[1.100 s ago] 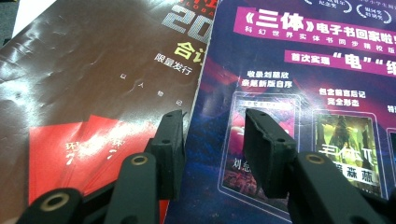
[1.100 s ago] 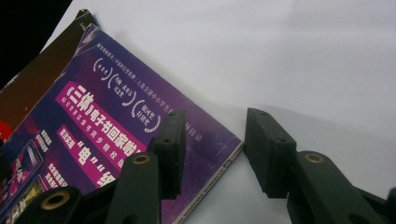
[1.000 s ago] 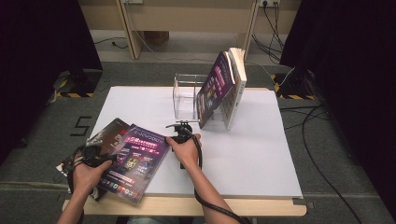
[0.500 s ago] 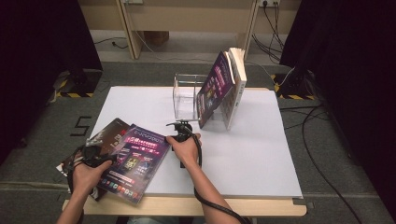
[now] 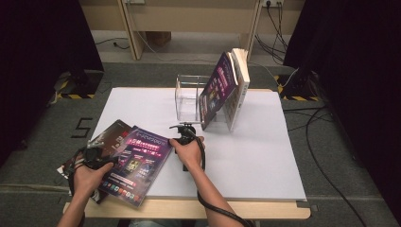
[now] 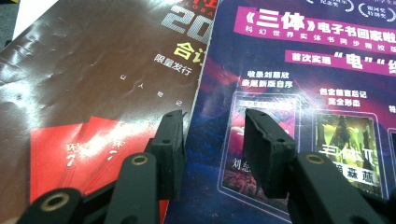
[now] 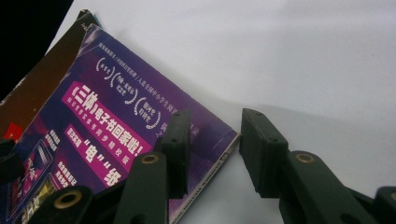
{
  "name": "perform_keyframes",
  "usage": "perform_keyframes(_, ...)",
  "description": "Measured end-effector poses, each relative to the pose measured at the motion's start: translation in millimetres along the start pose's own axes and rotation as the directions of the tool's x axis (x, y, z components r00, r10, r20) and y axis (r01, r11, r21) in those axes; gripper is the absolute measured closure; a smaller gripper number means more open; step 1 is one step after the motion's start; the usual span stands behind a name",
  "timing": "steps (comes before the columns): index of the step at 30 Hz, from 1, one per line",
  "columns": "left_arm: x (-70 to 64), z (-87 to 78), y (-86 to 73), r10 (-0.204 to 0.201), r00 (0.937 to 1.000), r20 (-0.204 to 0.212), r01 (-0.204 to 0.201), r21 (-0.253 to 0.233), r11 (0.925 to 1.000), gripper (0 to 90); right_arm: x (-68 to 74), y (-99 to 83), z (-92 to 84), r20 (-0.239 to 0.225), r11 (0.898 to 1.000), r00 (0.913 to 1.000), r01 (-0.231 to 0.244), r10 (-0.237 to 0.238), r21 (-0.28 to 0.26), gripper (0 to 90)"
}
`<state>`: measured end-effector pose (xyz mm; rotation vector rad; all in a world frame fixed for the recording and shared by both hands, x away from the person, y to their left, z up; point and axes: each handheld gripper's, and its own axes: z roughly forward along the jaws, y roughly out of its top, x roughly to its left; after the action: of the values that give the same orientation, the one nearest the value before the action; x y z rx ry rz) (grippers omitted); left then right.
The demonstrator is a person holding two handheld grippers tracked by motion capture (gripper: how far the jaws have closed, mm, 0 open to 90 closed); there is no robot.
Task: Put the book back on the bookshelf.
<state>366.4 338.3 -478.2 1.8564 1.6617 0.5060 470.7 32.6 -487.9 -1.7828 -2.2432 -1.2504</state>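
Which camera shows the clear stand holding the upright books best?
The high view: the clear stand sits at the table's far side, books leaning in it. Both gripper views look at the purple magazine instead.

A wooden table (image 5: pixel 198 208) carries a white sheet (image 5: pixel 265 156); on it lie a purple magazine (image 5: pixel 137 163) overlapping a brown magazine (image 5: pixel 111 135); a clear stand (image 5: pixel 187 97) holds leaning books (image 5: pixel 227 90).

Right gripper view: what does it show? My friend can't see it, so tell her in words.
The right gripper has its two black jaws straddling the edge of a purple magazine lying on a white table. The jaws have just been closing, not yet pressing it.
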Motion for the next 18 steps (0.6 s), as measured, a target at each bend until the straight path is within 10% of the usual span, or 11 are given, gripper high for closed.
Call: perform_keyframes(18,-0.6,0.0,-0.2,0.000,1.0000,-0.003,0.000,-0.002,1.0000,58.2,-3.5,3.0,2.9,-0.018,0.999,0.9988,-0.045,0.045,0.001,66.5)
